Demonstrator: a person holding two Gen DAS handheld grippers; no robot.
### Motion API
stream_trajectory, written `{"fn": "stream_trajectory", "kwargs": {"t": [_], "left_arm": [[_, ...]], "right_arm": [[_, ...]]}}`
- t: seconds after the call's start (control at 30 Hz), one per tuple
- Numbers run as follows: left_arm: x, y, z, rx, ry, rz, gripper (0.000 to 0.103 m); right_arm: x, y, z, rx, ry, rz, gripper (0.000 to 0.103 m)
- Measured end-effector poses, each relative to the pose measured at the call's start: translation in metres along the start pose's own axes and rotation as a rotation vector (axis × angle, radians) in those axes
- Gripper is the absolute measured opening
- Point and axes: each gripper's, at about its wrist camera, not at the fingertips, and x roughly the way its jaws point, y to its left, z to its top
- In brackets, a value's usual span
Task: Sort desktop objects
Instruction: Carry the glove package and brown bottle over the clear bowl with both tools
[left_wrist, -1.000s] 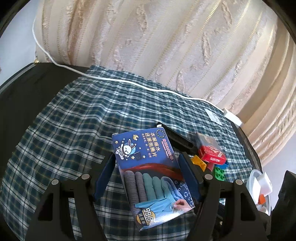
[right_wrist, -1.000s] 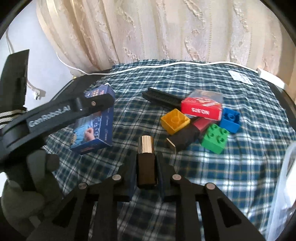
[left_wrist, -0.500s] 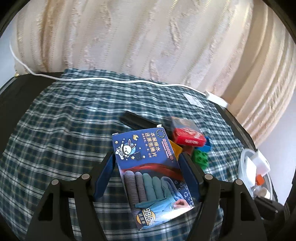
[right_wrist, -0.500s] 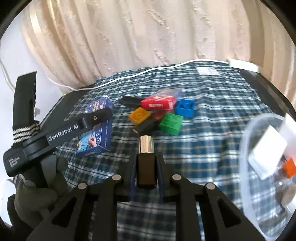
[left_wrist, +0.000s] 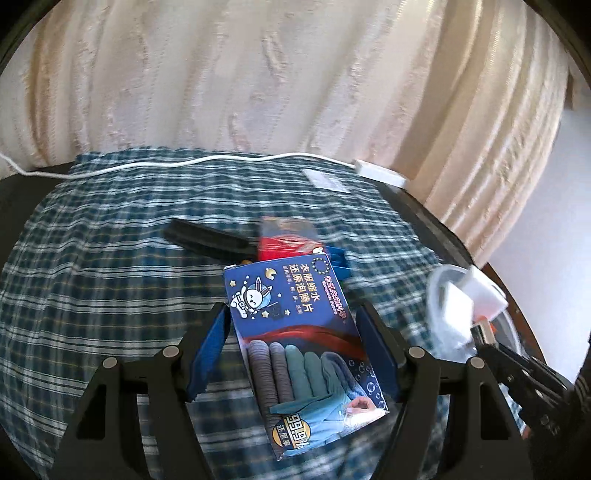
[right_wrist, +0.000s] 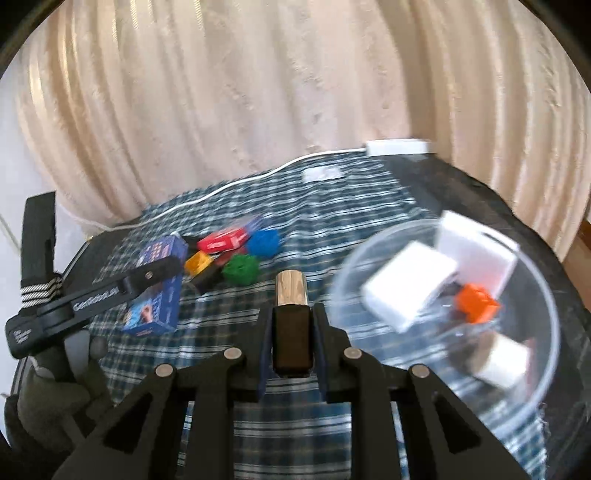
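My left gripper (left_wrist: 293, 325) is shut on a blue printed box (left_wrist: 299, 339), held above the plaid cloth; the same blue box (right_wrist: 157, 291) shows at the left of the right wrist view. My right gripper (right_wrist: 291, 317) is shut on a small black cylinder with a shiny metal end (right_wrist: 291, 321). Right of it stands a clear round container (right_wrist: 532, 373) holding white pieces and an orange brick (right_wrist: 476, 302). On the cloth lie a red box (right_wrist: 223, 240), a blue brick (right_wrist: 263, 242), a green brick (right_wrist: 241, 269) and a yellow brick (right_wrist: 197, 261).
A black bar (left_wrist: 207, 240) lies on the plaid cloth (left_wrist: 92, 258) behind the box. A white cable (left_wrist: 184, 162) and white adapter (right_wrist: 399, 146) run along the far edge before a cream curtain (left_wrist: 295, 74). A gloved hand (right_wrist: 48, 398) holds the left gripper.
Both grippers have swung to the right with their loads. The clear container has come into full view beside the right gripper, and the brick pile has slid to the left.
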Motion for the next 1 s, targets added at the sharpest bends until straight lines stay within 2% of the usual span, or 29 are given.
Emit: {"fn": "stream_trajectory", "kwargs": {"t": [0.23,0.47,0.63,0.9,1.0], "left_arm": [[-0.004,-0.038,-0.003,0.060,0.008,-0.056,0.074],[-0.003,-0.063,-0.006,0.078,0.026,-0.093,0.074],[-0.001,-0.079,-0.013,0.102,0.041,-0.104,0.074],[0.006,-0.093,-0.016,0.107,0.060,-0.116,0.074],[0.008,-0.097,-0.016,0.114,0.063,-0.117,0.074]], "right_arm": [[-0.007,-0.035,-0.008,0.061,0.011,-0.053,0.023],[-0.008,-0.054,-0.015,0.085,0.026,-0.072,0.023],[-0.006,-0.069,-0.021,0.112,0.049,-0.083,0.023],[0.000,-0.082,-0.026,0.150,0.087,-0.042,0.024],[-0.002,-0.084,-0.026,0.143,0.079,-0.068,0.024]]}}
